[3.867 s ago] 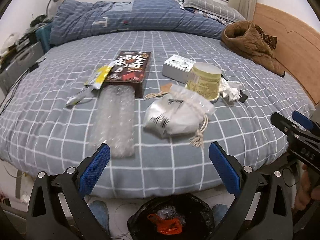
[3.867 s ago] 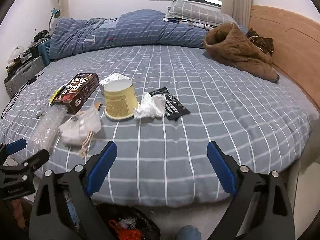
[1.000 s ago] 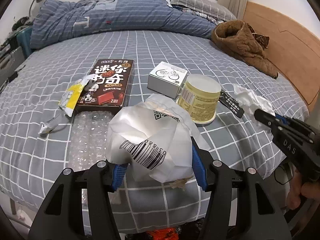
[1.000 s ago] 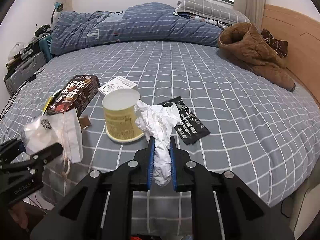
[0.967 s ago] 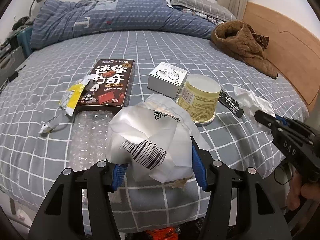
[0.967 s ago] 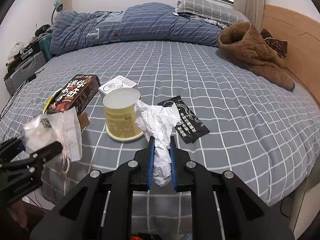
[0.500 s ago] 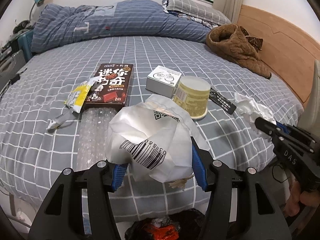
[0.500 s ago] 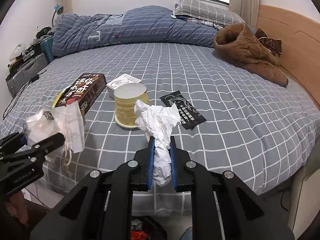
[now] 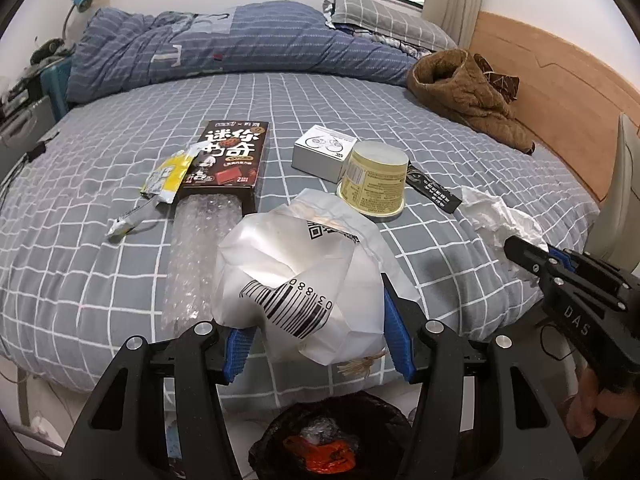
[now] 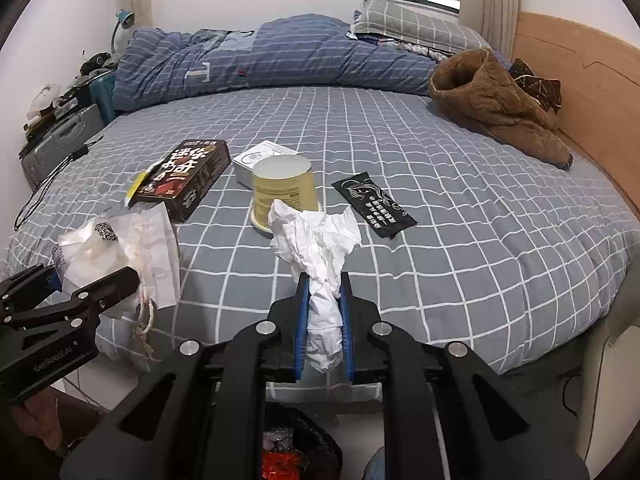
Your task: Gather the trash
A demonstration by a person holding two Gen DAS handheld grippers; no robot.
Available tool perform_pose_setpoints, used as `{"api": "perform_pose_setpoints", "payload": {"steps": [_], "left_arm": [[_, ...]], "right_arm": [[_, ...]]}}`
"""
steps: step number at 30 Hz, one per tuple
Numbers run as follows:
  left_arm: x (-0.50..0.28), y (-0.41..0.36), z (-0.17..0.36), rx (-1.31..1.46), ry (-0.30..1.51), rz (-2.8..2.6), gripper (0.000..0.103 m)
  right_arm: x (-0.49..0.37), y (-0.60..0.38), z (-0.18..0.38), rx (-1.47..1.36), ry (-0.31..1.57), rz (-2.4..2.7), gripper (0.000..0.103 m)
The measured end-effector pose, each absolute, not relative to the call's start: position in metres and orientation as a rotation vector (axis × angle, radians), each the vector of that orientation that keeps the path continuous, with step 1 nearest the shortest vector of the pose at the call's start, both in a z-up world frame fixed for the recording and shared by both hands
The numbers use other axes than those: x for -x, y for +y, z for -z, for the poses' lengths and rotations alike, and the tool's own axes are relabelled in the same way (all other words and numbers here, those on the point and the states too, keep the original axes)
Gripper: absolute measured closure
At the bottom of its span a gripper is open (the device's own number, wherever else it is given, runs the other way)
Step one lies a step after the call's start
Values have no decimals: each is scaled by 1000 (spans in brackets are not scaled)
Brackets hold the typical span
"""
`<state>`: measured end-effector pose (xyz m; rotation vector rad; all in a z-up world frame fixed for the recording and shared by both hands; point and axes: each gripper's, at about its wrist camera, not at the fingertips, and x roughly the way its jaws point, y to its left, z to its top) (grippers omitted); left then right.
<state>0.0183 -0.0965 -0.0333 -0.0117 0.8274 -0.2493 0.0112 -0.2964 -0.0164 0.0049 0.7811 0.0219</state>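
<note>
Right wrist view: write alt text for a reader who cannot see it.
The right gripper clamps a crumpled white tissue above a black-lined trash bin, with a grey checked bed beyond. At left, the left gripper holds a white paper bag.

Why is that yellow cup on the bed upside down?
The yellow cup stands upside down on the bedsheet, its rim down and flat bottom up. It is leftover trash, like the open chocolate box and black wrapper lying nearby.
</note>
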Motion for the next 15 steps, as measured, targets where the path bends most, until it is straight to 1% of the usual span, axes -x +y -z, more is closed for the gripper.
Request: {"api": "perform_pose_setpoints", "payload": {"steps": [15], "left_arm": [[19,-101,25,25,824,246,48]], "right_arm": [[22,-284,14,-12,791,-51,90]]}}
